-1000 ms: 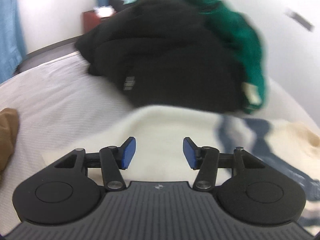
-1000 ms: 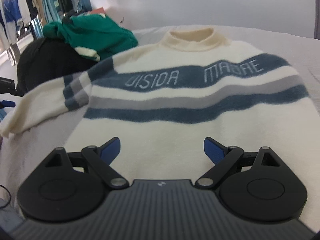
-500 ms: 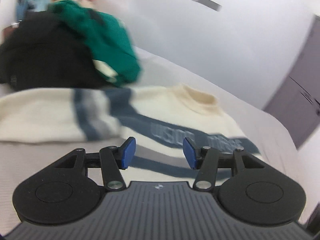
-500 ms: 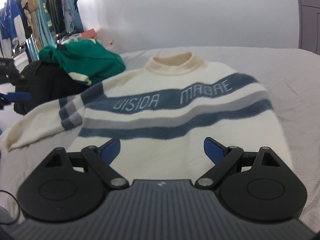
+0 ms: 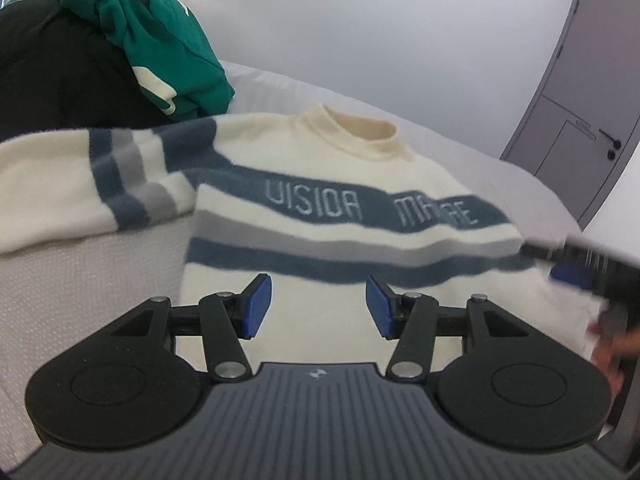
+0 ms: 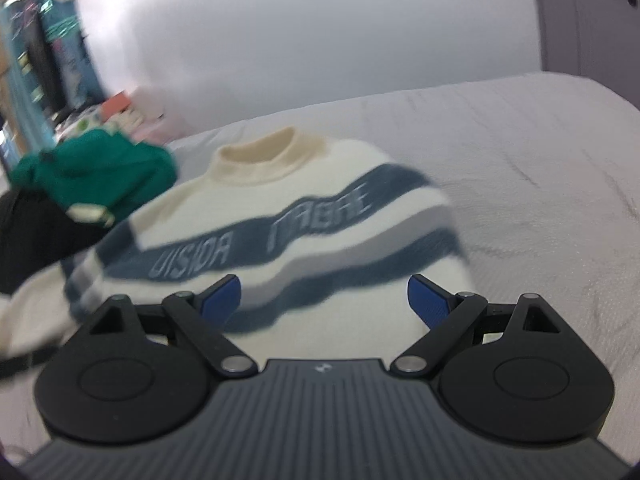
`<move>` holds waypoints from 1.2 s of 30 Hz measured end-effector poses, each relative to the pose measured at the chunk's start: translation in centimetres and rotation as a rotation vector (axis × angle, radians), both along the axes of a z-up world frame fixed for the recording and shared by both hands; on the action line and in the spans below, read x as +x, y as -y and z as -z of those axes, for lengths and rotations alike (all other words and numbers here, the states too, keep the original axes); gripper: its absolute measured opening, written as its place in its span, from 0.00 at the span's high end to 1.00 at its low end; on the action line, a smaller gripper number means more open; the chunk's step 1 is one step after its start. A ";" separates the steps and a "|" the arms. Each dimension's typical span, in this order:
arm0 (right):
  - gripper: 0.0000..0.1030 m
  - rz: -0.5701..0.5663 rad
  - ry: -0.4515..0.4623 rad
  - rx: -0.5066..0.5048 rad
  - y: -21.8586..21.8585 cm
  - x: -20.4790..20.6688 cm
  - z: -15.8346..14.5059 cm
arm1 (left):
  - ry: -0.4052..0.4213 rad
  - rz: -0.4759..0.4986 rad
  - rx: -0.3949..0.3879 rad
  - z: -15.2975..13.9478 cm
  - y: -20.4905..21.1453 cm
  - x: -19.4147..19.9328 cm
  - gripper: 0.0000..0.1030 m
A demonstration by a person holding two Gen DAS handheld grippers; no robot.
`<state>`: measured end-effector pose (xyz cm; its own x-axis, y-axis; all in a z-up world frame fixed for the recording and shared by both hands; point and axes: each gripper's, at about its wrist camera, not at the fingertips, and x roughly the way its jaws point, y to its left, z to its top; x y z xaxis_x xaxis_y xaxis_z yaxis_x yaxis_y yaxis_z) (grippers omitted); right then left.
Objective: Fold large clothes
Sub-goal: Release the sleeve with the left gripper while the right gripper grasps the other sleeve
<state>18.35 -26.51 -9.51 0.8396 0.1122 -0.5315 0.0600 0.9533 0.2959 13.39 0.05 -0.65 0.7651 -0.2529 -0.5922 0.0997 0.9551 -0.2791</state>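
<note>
Cream sweater (image 5: 328, 248) with blue and grey stripes and the lettering "VISIOA MAGAE", laid flat, front up, on the bed (image 6: 540, 168), collar toward the far wall; one sleeve (image 5: 80, 184) extends sideways toward a heap formed by a black garment (image 5: 60, 72) with a green garment (image 5: 160, 48) on top. Left gripper (image 5: 318, 307) held above the lower body of the sweater, jaws released and grasping nothing. Right gripper (image 6: 324, 300) above the sweater's lower right part, jaws spread wide, likewise empty; in the left wrist view it appears blurred at the right edge. Grey door (image 5: 576, 120) beyond the bed
</note>
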 end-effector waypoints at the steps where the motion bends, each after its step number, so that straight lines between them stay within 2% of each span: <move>1: 0.11 0.028 -0.011 0.002 0.9 1.0 -0.1 | -0.002 -0.002 -0.001 0.2 -0.5 0.1 0.43; 3: 0.11 0.074 -0.016 -0.029 2.1 2.6 -0.3 | -0.004 -0.015 -0.019 0.4 -1.6 0.4 0.43; 6: 0.11 0.111 0.010 -0.195 3.2 5.0 -0.1 | -0.018 -0.048 -0.069 1.1 -3.4 1.3 0.43; 8: 0.11 0.132 0.010 -0.239 4.3 6.5 1.1 | -0.048 -0.063 -0.105 1.7 -4.3 2.0 0.43; 9: 0.11 0.143 -0.004 -0.221 5.0 7.1 1.9 | -0.066 -0.069 -0.129 2.0 -4.8 2.3 0.43; 13: 0.12 0.166 -0.059 0.002 7.3 8.7 4.3 | -0.114 -0.099 -0.226 3.1 -6.4 3.5 0.43; 15: 0.13 0.131 -0.034 0.022 6.8 9.2 4.3 | -0.127 -0.111 -0.255 3.5 -6.9 3.8 0.43; 16: 0.26 0.104 -0.015 0.002 6.1 9.4 4.1 | -0.134 -0.116 -0.268 3.7 -7.2 4.0 0.43; 17: 0.48 0.074 -0.007 -0.017 5.5 9.7 4.0 | -0.138 -0.121 -0.277 3.9 -7.4 4.0 0.43; 18: 0.57 0.040 -0.006 -0.040 4.7 10.1 3.8 | -0.142 -0.127 -0.286 4.0 -7.5 4.1 0.43; 19: 0.73 0.036 -0.005 -0.092 3.7 10.4 3.6 | -0.148 -0.134 -0.291 4.2 -7.7 4.2 0.43; 20: 0.81 0.027 0.007 -0.153 2.5 10.5 3.4 | -0.151 -0.139 -0.296 4.3 -7.6 4.2 0.43; 24: 0.88 -0.118 0.156 -0.289 -2.4 9.5 1.8 | -0.143 -0.151 -0.301 4.3 -7.8 4.1 0.43; 27: 0.89 -0.269 0.207 -0.324 -6.6 8.4 1.4 | -0.138 -0.164 -0.302 4.3 -7.9 3.9 0.44; 30: 0.90 -0.399 0.184 -0.395 -11.1 8.5 2.7 | -0.155 -0.184 -0.310 4.6 -8.2 4.1 0.45; 34: 0.98 -0.538 0.089 -0.369 -16.0 8.5 5.8 | -0.182 -0.204 -0.338 5.3 -8.7 4.4 0.45; 36: 0.98 -0.620 0.065 -0.417 -19.2 8.3 7.4 | -0.175 -0.214 -0.328 5.4 -8.8 4.4 0.45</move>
